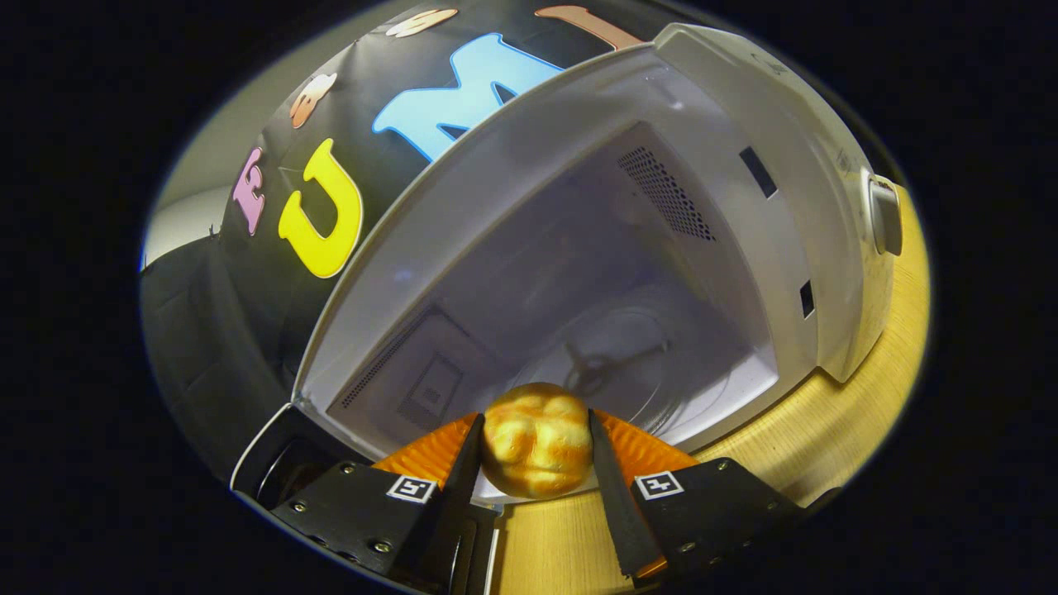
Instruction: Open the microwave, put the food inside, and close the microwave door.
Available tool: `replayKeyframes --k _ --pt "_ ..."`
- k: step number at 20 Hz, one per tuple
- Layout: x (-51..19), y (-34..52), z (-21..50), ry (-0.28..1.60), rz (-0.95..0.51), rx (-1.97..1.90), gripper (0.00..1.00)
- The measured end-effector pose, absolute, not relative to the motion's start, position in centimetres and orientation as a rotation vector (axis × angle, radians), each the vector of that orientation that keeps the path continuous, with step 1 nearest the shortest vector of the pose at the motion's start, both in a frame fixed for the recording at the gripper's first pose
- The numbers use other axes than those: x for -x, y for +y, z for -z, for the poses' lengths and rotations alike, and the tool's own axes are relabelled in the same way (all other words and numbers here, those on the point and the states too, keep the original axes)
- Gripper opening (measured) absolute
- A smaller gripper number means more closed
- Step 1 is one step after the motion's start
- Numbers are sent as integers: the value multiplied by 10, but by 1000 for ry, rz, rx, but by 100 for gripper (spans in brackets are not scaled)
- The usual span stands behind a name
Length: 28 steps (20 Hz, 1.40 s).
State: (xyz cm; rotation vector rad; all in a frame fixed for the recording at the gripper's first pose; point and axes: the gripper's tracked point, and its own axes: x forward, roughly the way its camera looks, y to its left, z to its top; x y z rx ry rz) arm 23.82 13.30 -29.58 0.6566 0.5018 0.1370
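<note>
Gripper view: we see the microwave [628, 273] open, so step one is done. Our gripper [536, 450] is clamped on the bread roll [537, 446], held at the cavity mouth. Placing it on the turntable [636, 364] and closing the door [273, 463] remain.

Pale wooden tabletop [835, 430] below; black cloth wall [215, 330] behind.

Counter [835, 430]: light wood, grain visible. White microwave [835, 273] stands directly on it, door [273, 463] swung open at left, cavity exposed; glass turntable [653, 364] on cavity floor. Bare counter strip runs along the microwave's near and right sides.
</note>
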Motion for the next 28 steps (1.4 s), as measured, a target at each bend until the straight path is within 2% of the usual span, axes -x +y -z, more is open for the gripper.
replayKeyframes --k 8,10,12,18,28 --pt "-251 124 314 501 -83 -642 78" --pt "-251 125 313 504 -86 -643 83" --pt "-248 124 308 494 -86 -614 96" --pt "-220 126 265 457 -140 -548 96" --pt "-113 144 154 328 -279 -350 96"
